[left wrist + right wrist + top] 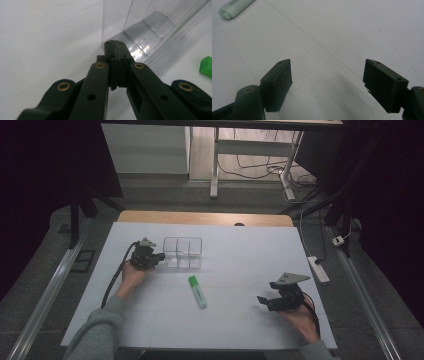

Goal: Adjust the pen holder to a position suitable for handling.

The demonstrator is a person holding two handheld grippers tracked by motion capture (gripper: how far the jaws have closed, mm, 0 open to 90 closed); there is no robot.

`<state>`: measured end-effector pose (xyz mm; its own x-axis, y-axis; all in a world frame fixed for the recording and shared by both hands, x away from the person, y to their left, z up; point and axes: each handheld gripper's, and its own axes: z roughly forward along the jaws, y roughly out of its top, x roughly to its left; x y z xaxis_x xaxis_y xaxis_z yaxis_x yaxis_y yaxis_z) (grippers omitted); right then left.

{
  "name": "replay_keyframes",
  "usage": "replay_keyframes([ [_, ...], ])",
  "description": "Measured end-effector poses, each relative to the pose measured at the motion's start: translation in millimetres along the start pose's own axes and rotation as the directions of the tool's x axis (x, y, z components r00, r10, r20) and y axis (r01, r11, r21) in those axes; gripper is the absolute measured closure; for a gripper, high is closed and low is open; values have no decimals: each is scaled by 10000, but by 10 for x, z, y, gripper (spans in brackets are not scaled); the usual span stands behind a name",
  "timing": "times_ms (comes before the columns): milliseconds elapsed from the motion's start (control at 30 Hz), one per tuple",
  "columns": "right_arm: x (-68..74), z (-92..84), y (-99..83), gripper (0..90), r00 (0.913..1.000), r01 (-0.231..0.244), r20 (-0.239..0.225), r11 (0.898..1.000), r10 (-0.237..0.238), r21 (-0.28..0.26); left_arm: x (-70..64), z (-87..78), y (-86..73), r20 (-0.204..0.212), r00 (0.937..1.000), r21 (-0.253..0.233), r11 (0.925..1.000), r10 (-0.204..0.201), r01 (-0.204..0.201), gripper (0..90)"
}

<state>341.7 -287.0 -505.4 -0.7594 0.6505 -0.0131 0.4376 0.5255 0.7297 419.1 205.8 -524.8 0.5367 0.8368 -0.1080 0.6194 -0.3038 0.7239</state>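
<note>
Overhead, the whole layout is seen from the high view: a white sheet [240, 255] laid over a wooden table [205, 218], with a clear plastic organizer [183, 252] toward the far left and a green highlighter [197, 291] lying flat near the middle. The left gripper [159, 256] is held just beside the organizer's left wall, and the right gripper [264, 301] is held low over the sheet at the near right, well apart from the highlighter. A white power strip [318, 269] is seen on the floor to the right of the table.

What cannot be made out from above is supplied by the gripper views. In the left gripper view the left gripper [115, 45] is shown with its jaws pressed together and nothing between them, its tip close against the lower edge of the organizer [147, 27]; whether it touches cannot be told. The organizer's clear walls and inner dividers are seen there, and a bright green end of the highlighter [206, 66] is caught at the right edge. In the right gripper view the right gripper [328, 82] is shown with its jaws spread wide over bare sheet [352, 32], and the pale translucent end of the highlighter [234, 7] is seen at the upper left.
</note>
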Motion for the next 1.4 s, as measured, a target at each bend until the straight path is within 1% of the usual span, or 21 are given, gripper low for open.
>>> replay_keyframes([
  [167, -2, 2, 0, 228, 10000, 2, 2, 10000, -2, -2, -29, 23, 17, 88, 10000, -6, 10000, -9, 9, 892],
  [600, -1, 2, 2, 229, 10000, 11, 21, 10000, -11, 32, -168, 122, 101, 353, 9990, 45, 9997, 256, -257, 891],
  [800, -2, 3, -1, 229, 10000, -11, 12, 10000, 11, 15, -268, 188, 166, 472, 9978, 56, 9989, 466, -469, 892],
  [1067, -4, 6, -1, 229, 10000, -13, 13, 10000, 13, 18, -346, 240, 221, 606, 9967, -9, 9985, 540, -541, 891],
  [1400, 1, 12, 1, 229, 10000, -30, 16, 10000, 30, 46, -461, 337, 308, 832, 9936, -1, 9971, 761, -763, 891],
])
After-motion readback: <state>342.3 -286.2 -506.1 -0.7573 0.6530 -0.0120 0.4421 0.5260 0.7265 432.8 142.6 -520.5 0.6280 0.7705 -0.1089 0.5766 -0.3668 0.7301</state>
